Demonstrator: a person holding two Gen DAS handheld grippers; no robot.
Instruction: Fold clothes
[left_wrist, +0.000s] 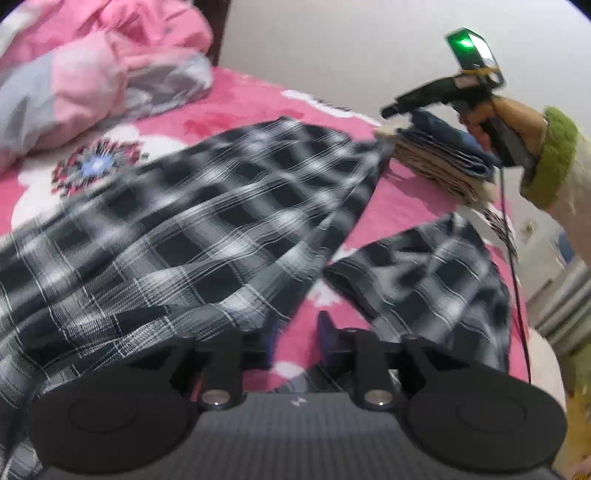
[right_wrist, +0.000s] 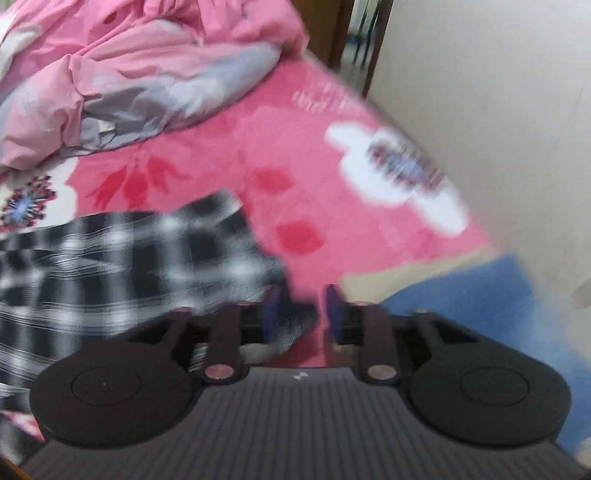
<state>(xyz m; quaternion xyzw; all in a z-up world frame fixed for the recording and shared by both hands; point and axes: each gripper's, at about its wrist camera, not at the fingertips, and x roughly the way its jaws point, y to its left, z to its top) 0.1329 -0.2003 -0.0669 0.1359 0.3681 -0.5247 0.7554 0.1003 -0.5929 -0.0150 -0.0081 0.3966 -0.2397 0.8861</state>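
A: Left gripper (left_wrist: 295, 332)?
B: Fingers apart, nothing between them, low over the pink floral blanket (left_wrist: 258, 107). Bare blanket shows in the gap.

A: Task item?
B: Black-and-white plaid garment (left_wrist: 177, 229), spread flat on the blanket, filling the left and centre of the left wrist view. A second plaid section (left_wrist: 436, 273) lies to the right, separated by a wedge of blanket. Same piece or not, can't tell.

A: Right gripper (right_wrist: 297, 314)?
B: Fingers apart too. A plaid corner (right_wrist: 291, 325) sits in the gap near the left finger (right_wrist: 271, 306); not clamped as far as I can see. Heavy blur.

A: From the other camera?
B: It's far right, held by a hand (left_wrist: 517, 118) with a green cuff (left_wrist: 554, 155), tip at the plaid's far corner, just beside a folded stack (left_wrist: 443, 158).

A: Rest?
B: Crumpled pink-and-grey quilt (left_wrist: 92, 74) far left, pale wall (left_wrist: 332, 44) behind.
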